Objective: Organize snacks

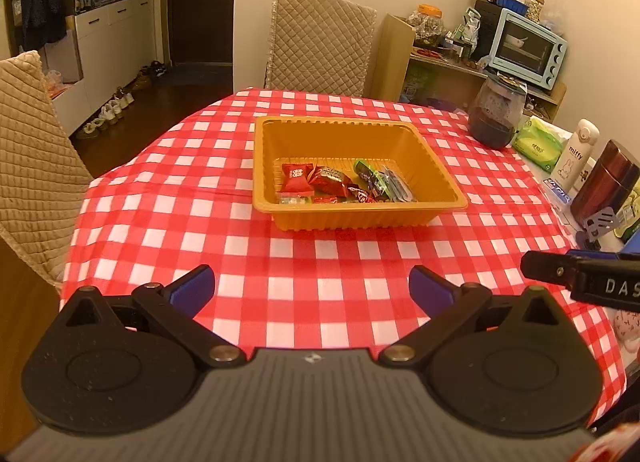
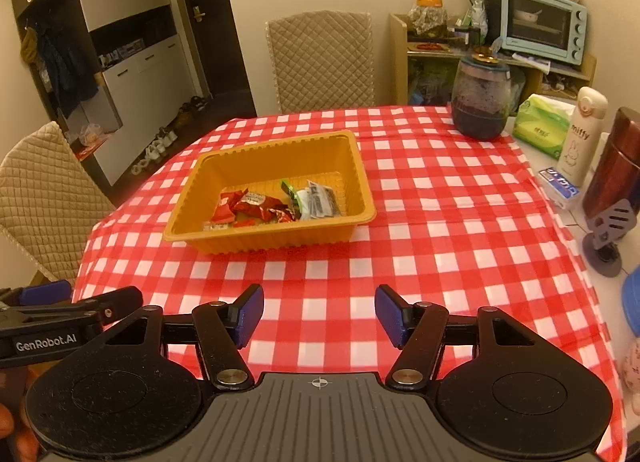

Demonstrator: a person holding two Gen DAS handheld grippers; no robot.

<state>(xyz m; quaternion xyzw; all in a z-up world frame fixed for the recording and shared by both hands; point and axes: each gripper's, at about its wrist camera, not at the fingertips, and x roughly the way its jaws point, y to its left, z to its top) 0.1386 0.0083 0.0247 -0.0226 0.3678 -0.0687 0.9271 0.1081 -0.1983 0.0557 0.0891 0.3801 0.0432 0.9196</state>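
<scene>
An orange plastic tray (image 1: pixel 440 165) stands in the middle of the red-and-white checked table; it also shows in the right wrist view (image 2: pixel 360 169). Several wrapped snacks lie in its near half: red packets (image 1: pixel 296 177) (image 2: pixel 248 203) on the left, a green and a grey packet (image 1: pixel 374 177) (image 2: pixel 316 199) on the right. My left gripper (image 1: pixel 312 292) is open and empty, held above the cloth in front of the tray. My right gripper (image 2: pixel 319 316) is open and empty, in front of the tray and to its right.
Along the table's right edge stand a dark glass jar (image 2: pixel 482 101), a green tissue pack (image 2: pixel 540 129), a white Miffy bottle (image 2: pixel 580 137), a maroon flask (image 2: pixel 612 177) and a small phone stand (image 2: pixel 608 234). Quilted chairs (image 2: pixel 320 61) stand behind and at the left.
</scene>
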